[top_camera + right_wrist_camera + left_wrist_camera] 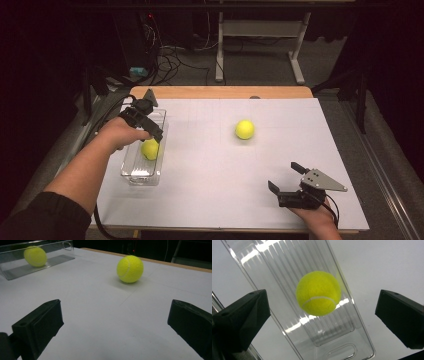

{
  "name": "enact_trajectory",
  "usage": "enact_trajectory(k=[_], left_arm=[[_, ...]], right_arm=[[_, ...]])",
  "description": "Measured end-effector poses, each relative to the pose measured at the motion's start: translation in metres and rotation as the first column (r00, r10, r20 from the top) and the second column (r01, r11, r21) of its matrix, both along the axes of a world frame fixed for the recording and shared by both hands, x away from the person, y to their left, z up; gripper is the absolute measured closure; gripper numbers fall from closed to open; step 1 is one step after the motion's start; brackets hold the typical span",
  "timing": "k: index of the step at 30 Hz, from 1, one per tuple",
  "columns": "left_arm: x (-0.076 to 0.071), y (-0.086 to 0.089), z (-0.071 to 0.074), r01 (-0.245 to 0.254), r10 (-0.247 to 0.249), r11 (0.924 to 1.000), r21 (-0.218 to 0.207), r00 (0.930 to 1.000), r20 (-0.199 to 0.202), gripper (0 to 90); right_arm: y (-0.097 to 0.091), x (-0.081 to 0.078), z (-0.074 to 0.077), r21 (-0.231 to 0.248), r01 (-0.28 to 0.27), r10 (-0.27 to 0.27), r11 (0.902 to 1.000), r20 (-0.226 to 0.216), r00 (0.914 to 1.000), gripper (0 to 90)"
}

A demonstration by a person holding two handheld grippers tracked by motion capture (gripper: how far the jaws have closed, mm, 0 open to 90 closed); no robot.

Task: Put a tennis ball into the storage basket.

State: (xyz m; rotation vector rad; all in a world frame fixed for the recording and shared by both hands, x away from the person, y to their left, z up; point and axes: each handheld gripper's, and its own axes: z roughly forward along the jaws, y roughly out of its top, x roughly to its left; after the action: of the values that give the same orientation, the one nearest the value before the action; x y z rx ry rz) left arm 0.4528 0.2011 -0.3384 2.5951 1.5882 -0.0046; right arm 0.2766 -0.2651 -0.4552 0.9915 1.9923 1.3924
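White tabletop: left gripper (319, 315) wide open over clear bin (352, 350), ball (318, 293) loose inside; next, empty open right gripper (112, 322) grabs second ball (130, 268) ahead.

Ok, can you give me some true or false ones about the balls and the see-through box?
1. One tennis ball is over the clear box. True.
2. The left hand-held gripper is squeezing that ball. False: its jaws stand wide apart and do not touch the ball.
3. A second tennis ball lies on the white table, outside the box. True.
4. The right hand-held gripper holds the second ball. False: it is open and empty, and the ball lies farther out on the table.
5. There are three balls. False: there are two.
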Motion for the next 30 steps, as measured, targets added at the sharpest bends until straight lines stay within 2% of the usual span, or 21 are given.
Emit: enact_trajectory(k=[7,13,21,27,30], left_arm=[[-0.008,-0.018,0.001,0.049,-0.049,0.9988,-0.002,0.9988,0.006,0.5],[-0.016,-0.038,0.0,0.103,-0.103,0.9946,0.004,0.9946,0.012,0.5],[-0.027,-0.055,-0.001,0.149,-0.148,0.9886,-0.022,0.9881,0.041,0.5],[-0.038,-0.075,-0.004,0.198,-0.196,0.9801,-0.019,0.9788,0.058,0.5],[-0.047,-0.088,-0.006,0.223,-0.22,0.9743,-0.034,0.9731,0.068,0.5]], right_arm=[[0.0,0.002,0.001,0.011,0.003,-0.003,0.9999,0.0,1.0,0.0],[0.002,0.005,0.001,0.012,0.001,-0.001,0.9999,-0.003,1.0,0.0],[0.003,0.008,-0.001,0.009,0.009,-0.009,0.9999,-0.011,0.9999,0.0],[0.002,0.007,-0.001,0.006,0.012,-0.012,0.9999,-0.007,0.9999,0.0],[0.003,0.007,-0.002,0.002,0.014,-0.014,0.9999,-0.009,0.9999,0.0]])
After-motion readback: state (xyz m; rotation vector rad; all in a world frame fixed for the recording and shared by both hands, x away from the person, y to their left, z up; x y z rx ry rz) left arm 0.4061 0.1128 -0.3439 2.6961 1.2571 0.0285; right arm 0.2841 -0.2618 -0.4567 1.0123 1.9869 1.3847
